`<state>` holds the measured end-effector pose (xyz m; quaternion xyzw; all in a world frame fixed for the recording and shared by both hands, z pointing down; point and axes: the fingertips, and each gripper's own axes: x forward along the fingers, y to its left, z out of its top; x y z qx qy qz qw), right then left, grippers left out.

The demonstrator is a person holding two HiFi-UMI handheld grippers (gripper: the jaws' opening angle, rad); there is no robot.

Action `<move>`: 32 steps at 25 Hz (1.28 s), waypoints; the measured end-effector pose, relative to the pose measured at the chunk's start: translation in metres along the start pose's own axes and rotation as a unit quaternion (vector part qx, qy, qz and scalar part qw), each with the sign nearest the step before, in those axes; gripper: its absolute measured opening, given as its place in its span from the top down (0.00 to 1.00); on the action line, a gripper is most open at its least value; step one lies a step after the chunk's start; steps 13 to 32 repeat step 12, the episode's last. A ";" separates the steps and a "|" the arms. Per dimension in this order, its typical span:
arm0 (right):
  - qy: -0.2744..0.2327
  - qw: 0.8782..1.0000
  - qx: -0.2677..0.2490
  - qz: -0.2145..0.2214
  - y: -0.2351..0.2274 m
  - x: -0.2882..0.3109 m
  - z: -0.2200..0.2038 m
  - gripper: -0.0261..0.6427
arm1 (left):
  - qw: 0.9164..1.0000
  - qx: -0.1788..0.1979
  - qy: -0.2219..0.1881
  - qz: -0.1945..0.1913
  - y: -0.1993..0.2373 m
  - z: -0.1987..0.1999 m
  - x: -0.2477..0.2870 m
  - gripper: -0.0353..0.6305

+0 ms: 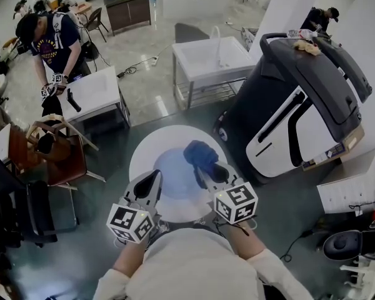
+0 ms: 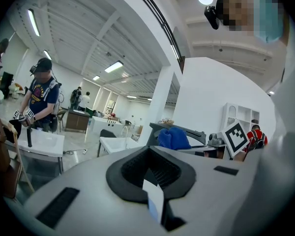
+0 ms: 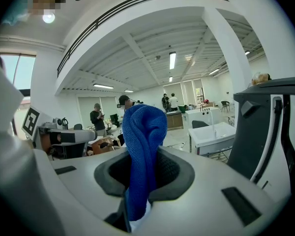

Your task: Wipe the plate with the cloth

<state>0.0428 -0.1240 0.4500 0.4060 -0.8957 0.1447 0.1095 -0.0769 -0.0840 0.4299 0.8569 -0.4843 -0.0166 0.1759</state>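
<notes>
Now the left gripper (image 1: 151,181) has its jaws pressed together on the near left rim of the white plate (image 1: 151,150). It holds the plate out flat in front of the person, up above the grey floor (image 1: 147,99). In the left gripper view only a thin white slice of the rim (image 2: 155,200) shows between the jaws, because the plate is seen from its edge. The right gripper (image 1: 214,170) has its jaws pinching the blue cloth (image 1: 200,154). The cloth is bunched up into a fat lump that sticks out past the jaw tips, away from the person. In the head view the lump sits over the far right part of the plate. I cannot tell if it is pressing on the plate or just above it. The big bare middle of the plate lies to the left of the cloth and a bit nearer to the person, between the two grippers. So I think the wipe has to go that way, from the far right side across the middle toward the left gripper. The right hand is the one that should do the rubbing, and the left hand only has to keep the plate from tipping. The plate is round, so any direction works.
</notes>
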 end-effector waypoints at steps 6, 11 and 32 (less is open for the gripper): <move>0.000 1.000 -0.003 0.001 0.001 0.001 0.001 0.83 | 1.000 -0.005 0.002 -0.001 0.000 -0.001 0.000 0.90; 0.002 1.000 -0.004 0.001 -0.001 0.000 0.000 0.83 | 1.000 -0.002 0.006 -0.002 -0.001 -0.002 0.003 0.90; 0.003 1.000 -0.004 0.001 -0.002 0.000 0.000 0.83 | 1.000 -0.002 0.007 -0.002 -0.001 -0.002 0.003 0.90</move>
